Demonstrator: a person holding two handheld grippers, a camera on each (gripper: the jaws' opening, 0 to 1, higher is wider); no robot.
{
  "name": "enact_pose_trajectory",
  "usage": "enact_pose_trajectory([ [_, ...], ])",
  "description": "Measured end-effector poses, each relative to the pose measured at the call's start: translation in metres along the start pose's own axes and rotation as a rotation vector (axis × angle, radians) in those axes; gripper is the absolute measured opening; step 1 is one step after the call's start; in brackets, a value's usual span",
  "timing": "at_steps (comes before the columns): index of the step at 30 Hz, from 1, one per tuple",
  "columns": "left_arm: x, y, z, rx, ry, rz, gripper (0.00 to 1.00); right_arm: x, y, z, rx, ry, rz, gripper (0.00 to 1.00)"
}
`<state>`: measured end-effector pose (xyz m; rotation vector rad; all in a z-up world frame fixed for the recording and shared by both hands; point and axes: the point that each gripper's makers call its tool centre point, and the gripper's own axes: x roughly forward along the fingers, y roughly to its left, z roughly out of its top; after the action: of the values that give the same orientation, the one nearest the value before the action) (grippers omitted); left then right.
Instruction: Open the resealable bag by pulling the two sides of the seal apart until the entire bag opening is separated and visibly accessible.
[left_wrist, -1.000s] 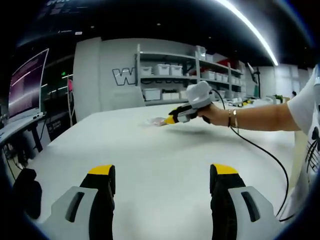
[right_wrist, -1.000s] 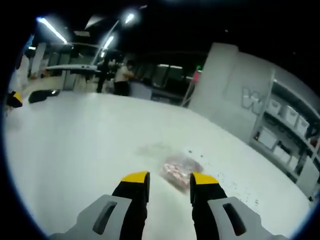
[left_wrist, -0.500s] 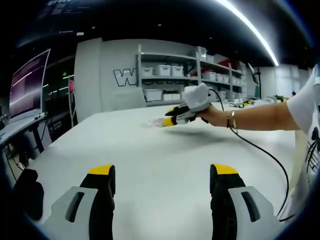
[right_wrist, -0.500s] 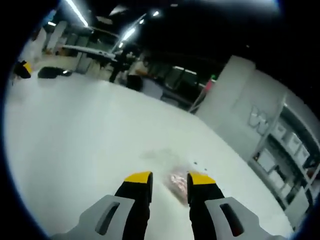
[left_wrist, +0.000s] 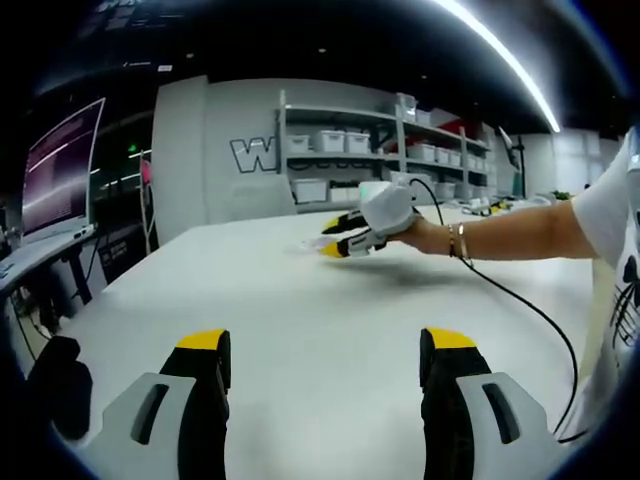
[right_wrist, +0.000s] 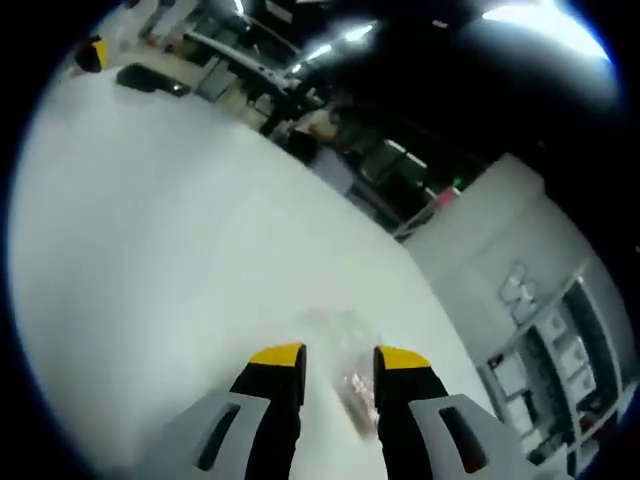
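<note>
Step in hand: approach; the right hand-held gripper (right_wrist: 339, 358), grey with yellow-tipped black jaws, hovers over the small clear resealable bag with pinkish contents (right_wrist: 352, 388); no grasp made yet, by my judgement.
Bag position: flat on the white tabletop (right_wrist: 150, 250), partly behind and between the right jaw tips in the right gripper view; in the left gripper view it lies far across the tabletop (left_wrist: 300, 330), just beside the right hand-held gripper (left_wrist: 333, 238).
Right hand-held gripper state: jaws parted with a narrow gap, nothing pinched.
Left hand-held gripper (left_wrist: 326, 350) state: jaws spread wide, released, resting low over the tabletop, well apart from the bag.
Next move calls for: right jaws settling on one lip of the seal; the left hand-held gripper crossing to take the opposite lip.
Hidden or unclear: seal edge not discernible; bag's near side covered by the jaws; bag outline blurred; whether jaw tips touch the plastic cannot be told.
</note>
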<state>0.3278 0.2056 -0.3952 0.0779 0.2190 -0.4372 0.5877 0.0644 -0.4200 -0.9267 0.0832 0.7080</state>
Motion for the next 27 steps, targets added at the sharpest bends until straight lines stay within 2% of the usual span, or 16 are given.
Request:
enact_pose_trajectory([
  [4,0.000,0.002,0.000,-0.003,-0.001,0.007,0.76,0.004,0.004,0.001,-0.065,0.011,0.005,0.25],
  [9,0.001,0.003,-0.001,-0.006,-0.001,0.007,0.76,0.007,0.004,0.006,-0.079,0.005,0.004,0.25],
  [16,0.001,0.007,0.000,-0.011,-0.006,0.014,0.76,0.014,0.001,0.001,-0.103,0.019,0.003,0.25],
  [27,0.001,0.011,-0.003,-0.019,-0.005,0.018,0.76,0.019,0.004,0.003,-0.116,0.028,0.004,0.25],
])
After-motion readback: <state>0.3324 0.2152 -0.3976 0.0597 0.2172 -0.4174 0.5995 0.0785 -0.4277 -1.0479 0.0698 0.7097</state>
